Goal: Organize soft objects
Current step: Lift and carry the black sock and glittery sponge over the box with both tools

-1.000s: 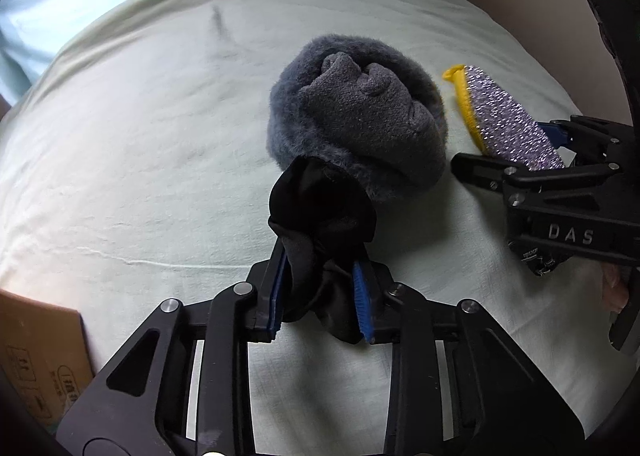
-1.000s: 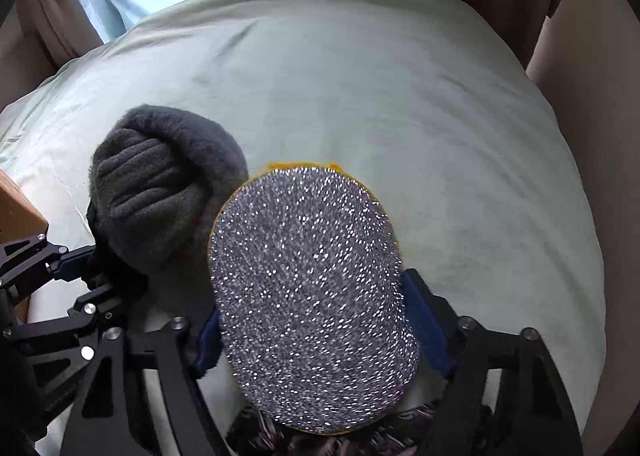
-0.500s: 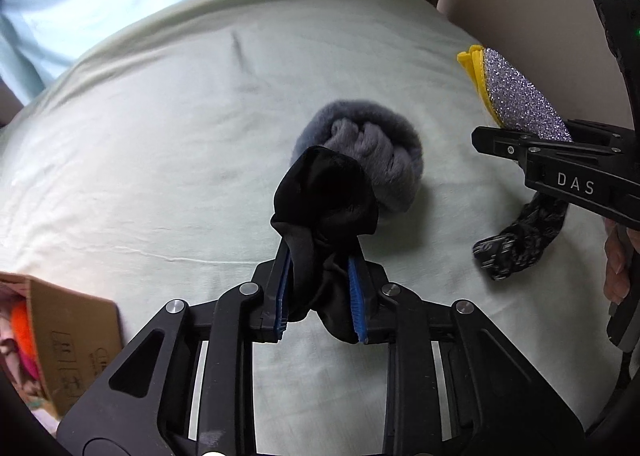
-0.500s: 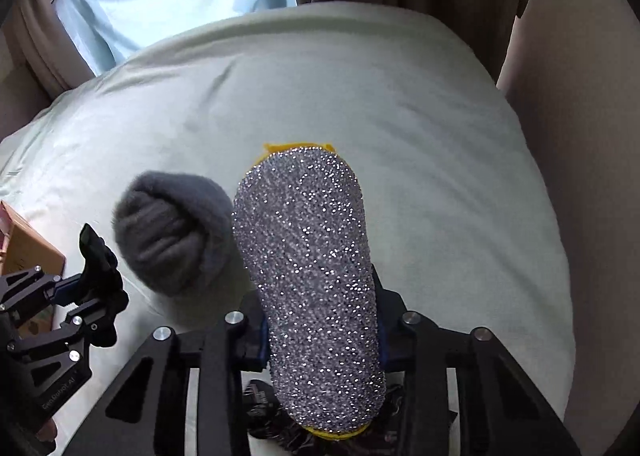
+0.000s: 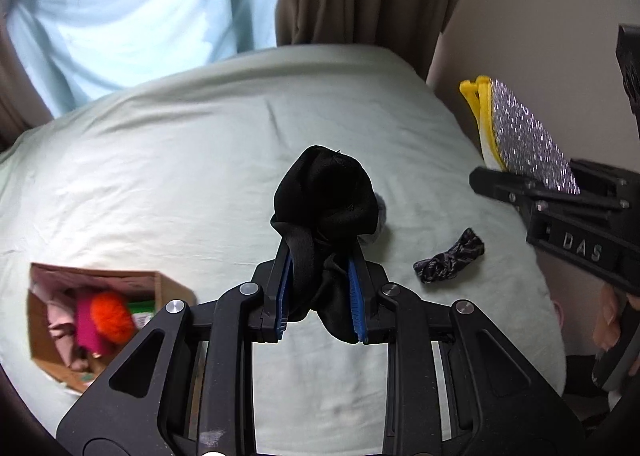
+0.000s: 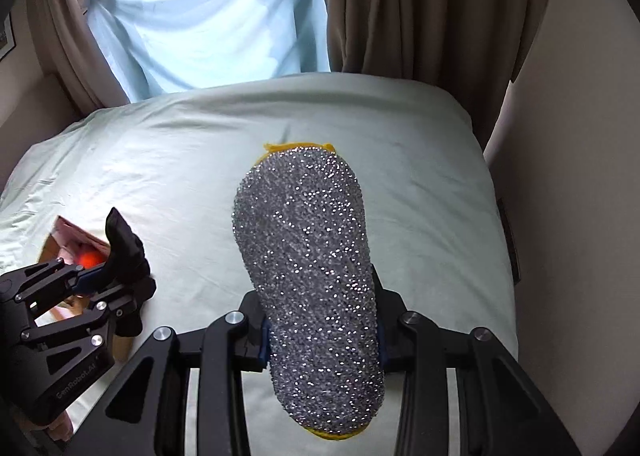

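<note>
My left gripper [image 5: 321, 292] is shut on a black cloth [image 5: 326, 199] and holds it well above the pale green bed [image 5: 160, 175]. It also shows in the right wrist view [image 6: 104, 276] with the black cloth [image 6: 124, 244]. My right gripper [image 6: 322, 330] is shut on a silver glittery scrub pad with a yellow edge [image 6: 312, 288], held above the bed; the pad also shows in the left wrist view [image 5: 528, 139]. A grey fluffy item [image 5: 380, 211] lies on the bed, mostly hidden behind the black cloth.
A dark patterned scrunchie [image 5: 450, 262] lies on the bed at the right. An open cardboard box [image 5: 92, 316] with pink and orange soft things sits at the bed's left. Brown curtains [image 6: 420, 3] and a light blue sheet [image 6: 208, 11] hang behind. A wall [image 6: 568, 175] stands on the right.
Both grippers have risen well above the bed with their loads. The grey fluffy item now looks small and far below. The scrunchie and the box have come into view.
</note>
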A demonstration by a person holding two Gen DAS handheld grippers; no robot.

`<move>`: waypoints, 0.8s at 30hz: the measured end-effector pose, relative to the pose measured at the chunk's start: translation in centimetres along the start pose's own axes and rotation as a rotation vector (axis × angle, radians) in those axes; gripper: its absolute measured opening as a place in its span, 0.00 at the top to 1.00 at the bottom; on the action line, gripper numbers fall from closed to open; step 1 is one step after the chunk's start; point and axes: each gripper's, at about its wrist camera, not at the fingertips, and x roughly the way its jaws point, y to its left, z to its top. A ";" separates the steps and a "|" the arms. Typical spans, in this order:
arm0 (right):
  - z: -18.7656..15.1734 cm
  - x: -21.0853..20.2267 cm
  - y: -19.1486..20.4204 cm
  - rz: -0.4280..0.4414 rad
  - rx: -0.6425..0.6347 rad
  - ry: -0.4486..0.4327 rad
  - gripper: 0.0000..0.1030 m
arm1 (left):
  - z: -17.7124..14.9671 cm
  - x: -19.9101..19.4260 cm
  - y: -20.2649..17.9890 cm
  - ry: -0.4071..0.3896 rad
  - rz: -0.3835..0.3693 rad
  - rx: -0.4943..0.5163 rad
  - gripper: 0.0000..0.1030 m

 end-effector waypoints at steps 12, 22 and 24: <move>1.5 -9.3 11.6 0.077 0.018 -0.032 0.67 | 0.0 -12.0 10.0 -0.028 0.015 -0.102 0.79; 2.9 -9.3 22.2 0.134 0.126 -0.023 0.67 | -1.6 -15.3 21.6 0.018 0.046 -0.094 0.79; 3.1 -8.6 24.5 0.141 0.135 -0.009 0.67 | -2.0 -15.1 24.3 0.034 0.047 -0.110 0.79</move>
